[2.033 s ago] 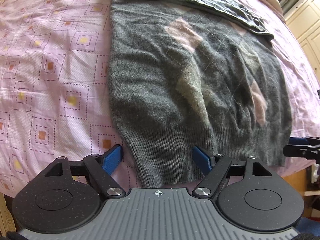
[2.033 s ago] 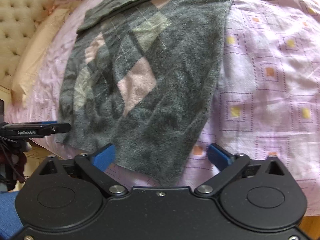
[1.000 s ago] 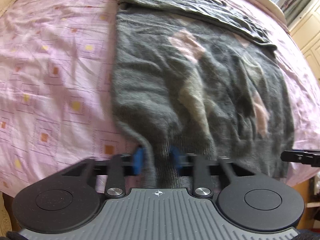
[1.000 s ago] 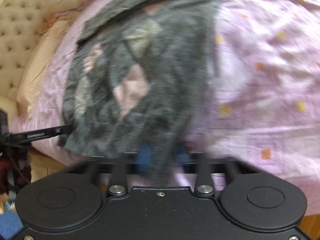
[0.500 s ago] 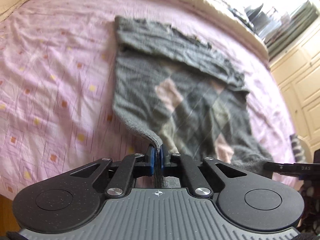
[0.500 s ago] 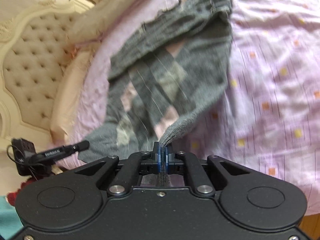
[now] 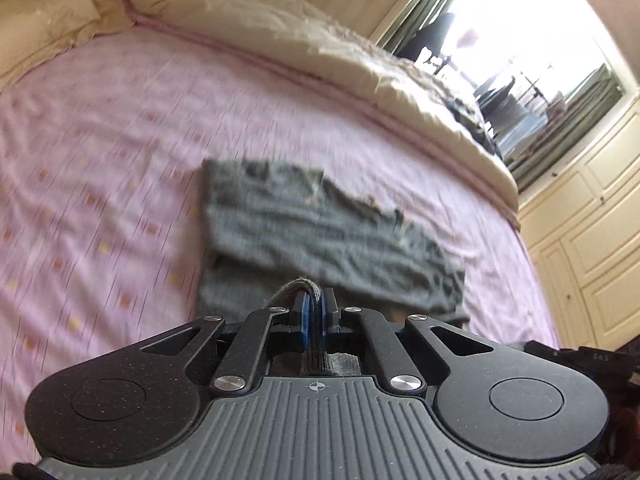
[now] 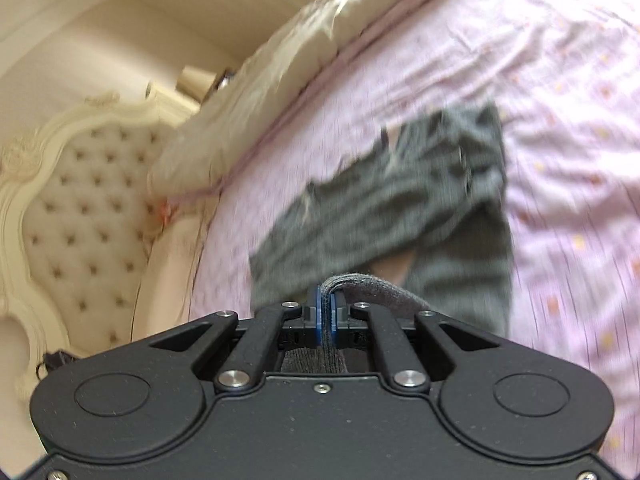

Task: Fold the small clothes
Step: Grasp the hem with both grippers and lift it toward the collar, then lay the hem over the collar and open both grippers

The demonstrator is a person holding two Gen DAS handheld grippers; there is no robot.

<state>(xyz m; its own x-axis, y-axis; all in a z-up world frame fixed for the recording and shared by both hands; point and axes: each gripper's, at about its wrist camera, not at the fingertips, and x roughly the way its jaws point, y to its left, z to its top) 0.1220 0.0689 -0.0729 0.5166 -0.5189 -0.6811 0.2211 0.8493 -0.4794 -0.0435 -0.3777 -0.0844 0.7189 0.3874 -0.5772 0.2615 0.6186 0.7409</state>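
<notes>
A grey knitted sweater [image 7: 320, 232] lies on the pink bedsheet [image 7: 100, 184], its folded-in sleeves across the far part. My left gripper [image 7: 315, 312] is shut on the ribbed hem at one corner, lifted off the bed and carried over the body. In the right wrist view the same sweater [image 8: 400, 200] shows blurred, and my right gripper [image 8: 328, 312] is shut on the other hem corner, also raised. The argyle front is almost wholly hidden under the lifted hem and the grippers.
A cream duvet [image 7: 280, 28] lies bunched along the far side of the bed. A tufted cream headboard [image 8: 80, 208] stands at the left in the right wrist view. White cupboards [image 7: 592, 240] and a bright window [image 7: 520, 52] are at the right.
Both grippers went from open at the hem to shut on it, then lifted it and carried it forward over the sweater. The argyle front is now mostly covered.
</notes>
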